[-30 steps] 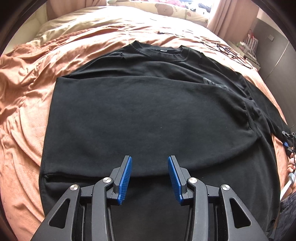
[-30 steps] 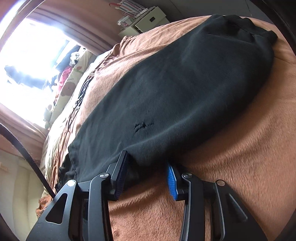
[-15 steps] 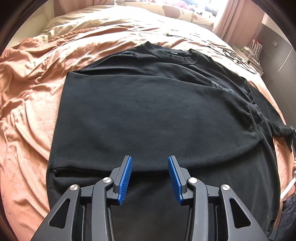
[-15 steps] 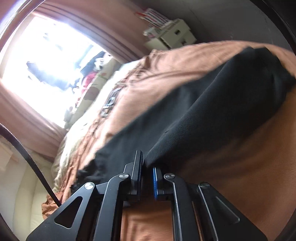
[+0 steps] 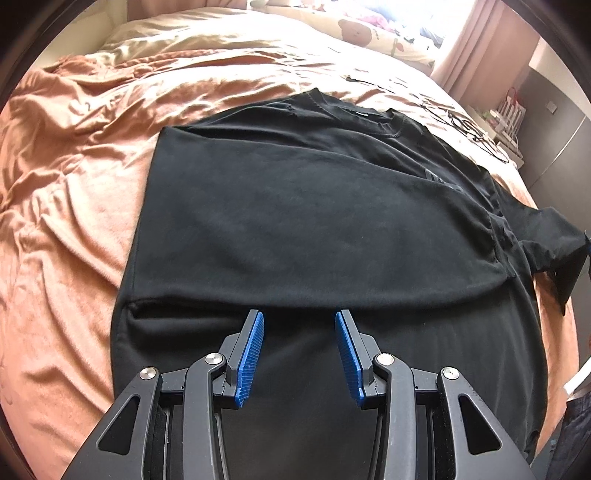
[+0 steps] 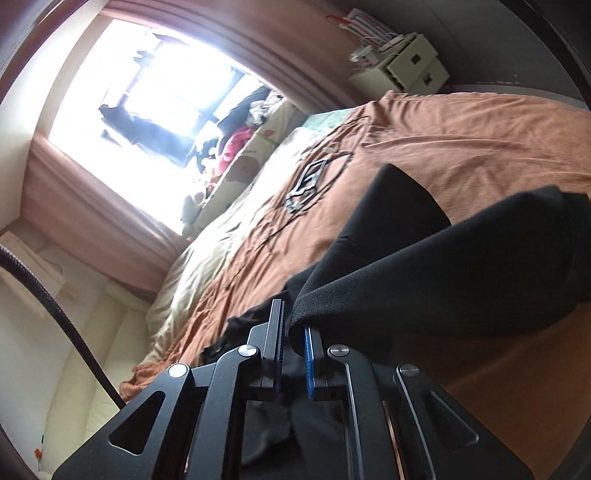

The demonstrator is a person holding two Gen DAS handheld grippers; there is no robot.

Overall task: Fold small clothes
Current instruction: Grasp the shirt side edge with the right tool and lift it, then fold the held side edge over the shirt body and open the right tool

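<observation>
left wrist view: the left gripper (image 5: 299, 350) hovers with fingers spread wide over the near part of a black shirt (image 5: 314, 229) lying on the orange blanket (image 5: 62, 221). right wrist view: the right gripper (image 6: 293, 347) pinches the shirt's sleeve (image 6: 424, 273), lifted off the blanket.

black grippers (image 5: 299, 350), ribbed blue pads (image 5: 251, 354), silver screws.

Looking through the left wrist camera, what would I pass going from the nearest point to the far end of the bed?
Left tongs → black T-shirt's folded-over flap → T-shirt collar → wrinkled orange blanket → bear-print pillow by the bright window.
</observation>
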